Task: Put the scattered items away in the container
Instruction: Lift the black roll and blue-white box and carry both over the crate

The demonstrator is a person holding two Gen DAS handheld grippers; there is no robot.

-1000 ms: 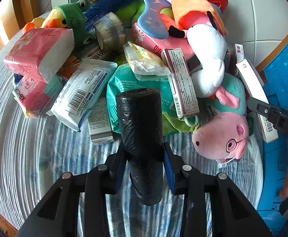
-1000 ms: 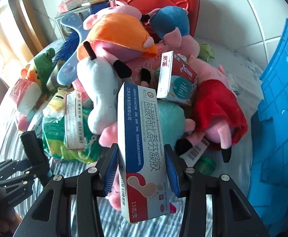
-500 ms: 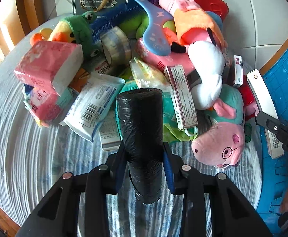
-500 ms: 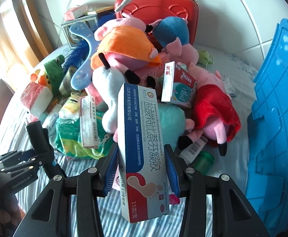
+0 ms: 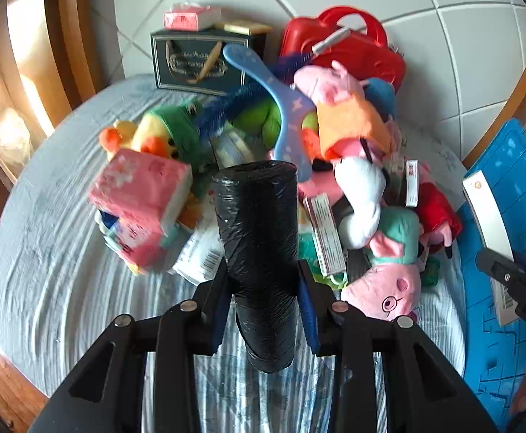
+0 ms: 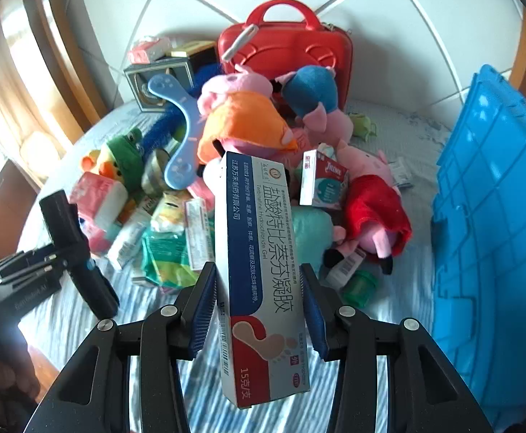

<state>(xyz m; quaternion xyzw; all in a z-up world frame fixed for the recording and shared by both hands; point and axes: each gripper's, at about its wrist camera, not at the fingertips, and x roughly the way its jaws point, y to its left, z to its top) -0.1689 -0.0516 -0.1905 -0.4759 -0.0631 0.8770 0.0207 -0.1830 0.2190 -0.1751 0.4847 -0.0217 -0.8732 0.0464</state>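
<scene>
- Left gripper: jaws clamped on a black roll of bags, gripped about mid-length, held clear above the striped tablecloth.
- Right gripper: pads pressed to both long sides of a white-and-blue ointment box; box stands lengthwise between the fingers, lower end hanging past them.
- Container: blue crate, at the right edge of the table. Only its ribbed outer wall shows in either view; inside not visible, so cannot tell what it already holds.
- Progress, judged: early. Two items are in hand but not yet deposited. Pile on the table looks largely untouched.
- Left to clear: pink pig plush, orange-dressed plush, green frog plush, pink tissue pack, blue hanger, small medicine box, green bottle cap, assorted packets.
- Red case and dark gift box stand at the back against the tiled wall; unclear whether they count as scatter.
- Open room: bare cloth in front of the pile, beneath both grippers, and a strip between pile and crate.
- Edges: crate wall rises close on the right; the box's overhanging end could catch the rim on the way over. Wooden table edge lies near on the left.
</scene>
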